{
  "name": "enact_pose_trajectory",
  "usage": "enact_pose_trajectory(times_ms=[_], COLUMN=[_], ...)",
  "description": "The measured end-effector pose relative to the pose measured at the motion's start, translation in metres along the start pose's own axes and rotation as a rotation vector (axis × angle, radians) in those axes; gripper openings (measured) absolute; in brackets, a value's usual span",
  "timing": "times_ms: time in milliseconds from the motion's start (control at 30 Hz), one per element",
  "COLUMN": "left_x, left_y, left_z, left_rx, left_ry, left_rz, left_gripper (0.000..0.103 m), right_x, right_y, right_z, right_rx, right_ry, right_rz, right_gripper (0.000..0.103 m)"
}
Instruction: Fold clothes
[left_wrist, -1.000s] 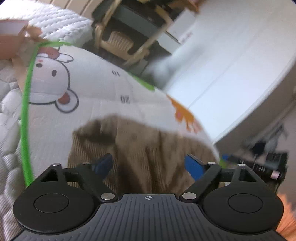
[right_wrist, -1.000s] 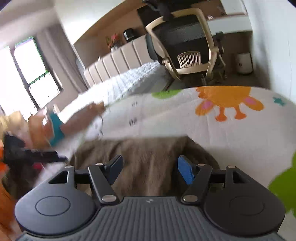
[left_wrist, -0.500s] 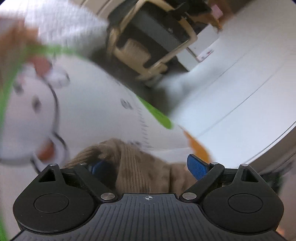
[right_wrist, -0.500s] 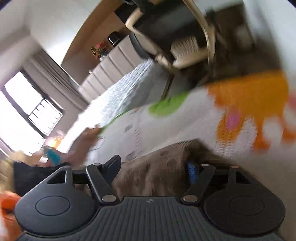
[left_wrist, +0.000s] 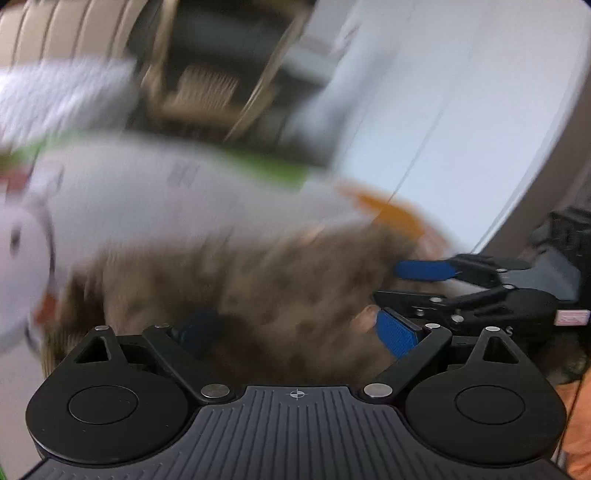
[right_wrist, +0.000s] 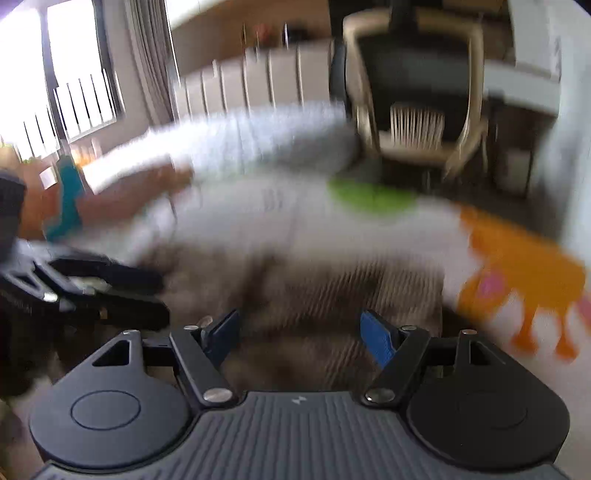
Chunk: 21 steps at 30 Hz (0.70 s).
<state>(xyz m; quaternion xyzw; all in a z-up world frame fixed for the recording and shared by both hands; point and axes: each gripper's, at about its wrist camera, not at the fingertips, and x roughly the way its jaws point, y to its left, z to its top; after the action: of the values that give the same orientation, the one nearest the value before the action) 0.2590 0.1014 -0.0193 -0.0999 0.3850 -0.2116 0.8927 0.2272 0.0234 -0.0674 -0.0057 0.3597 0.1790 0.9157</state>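
both views are blurring, so fine detail is getting lost. a brown corduroy garment (left_wrist: 280, 295) is lying bunched on a white play mat (left_wrist: 147, 199) printed with cartoon figures, close to the mat's near edge and toward the corner where the orange cartoon shape (right_wrist: 517, 266) is sitting. the mat is covering a bed (right_wrist: 258, 136), whose quilted white cover is showing past the mat's far edge.

the left gripper (left_wrist: 295, 328) is hanging over the garment with its blue pads standing wide apart; brown cloth is filling the space between them, and the left pad is lying half sunk in the folds, but whether the pads are pressing on the cloth is impossible to tell through the blur. the right gripper (right_wrist: 301, 332) is also standing wide, its pads apart over the ribbed cloth and not squeezing it. in the left view the right gripper is showing at the garment's right end, its blue pads beside the cloth.

beyond the mat's far edge an office chair (right_wrist: 413, 96) is standing near a desk (right_wrist: 517, 81).
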Motion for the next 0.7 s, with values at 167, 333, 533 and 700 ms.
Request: enact_pose_trajectory(times_ms=[167,333,533,700], left_x=[-0.024,-0.024,-0.031,-0.048], left_y=[-0.001,-0.013,-0.016,-0.012], left_z=[-0.026,-0.042,-0.052,-0.064], left_rx=[0.037,0.109,0.148,0.142], left_ry=[-0.035,-0.008,-0.003,-0.003], left_rz=[0.053,0.137,0.180,0.170], left_gripper=[0.096,0.097,0.097,0.097], right_x=[-0.028,-0.043,-0.059,-0.053], right_y=[0.002,0.015,0.022,0.036], right_z=[-0.015,-0.039,-0.048,-0.048], right_rx=[-0.001,-0.127,-0.176,-0.203], right_ry=[-0.061,-0.025,-0.022,-0.015], right_rz=[-0.027,-0.076,-0.110,-0.073], right_gripper=[0.073,0.075,0.078,0.081])
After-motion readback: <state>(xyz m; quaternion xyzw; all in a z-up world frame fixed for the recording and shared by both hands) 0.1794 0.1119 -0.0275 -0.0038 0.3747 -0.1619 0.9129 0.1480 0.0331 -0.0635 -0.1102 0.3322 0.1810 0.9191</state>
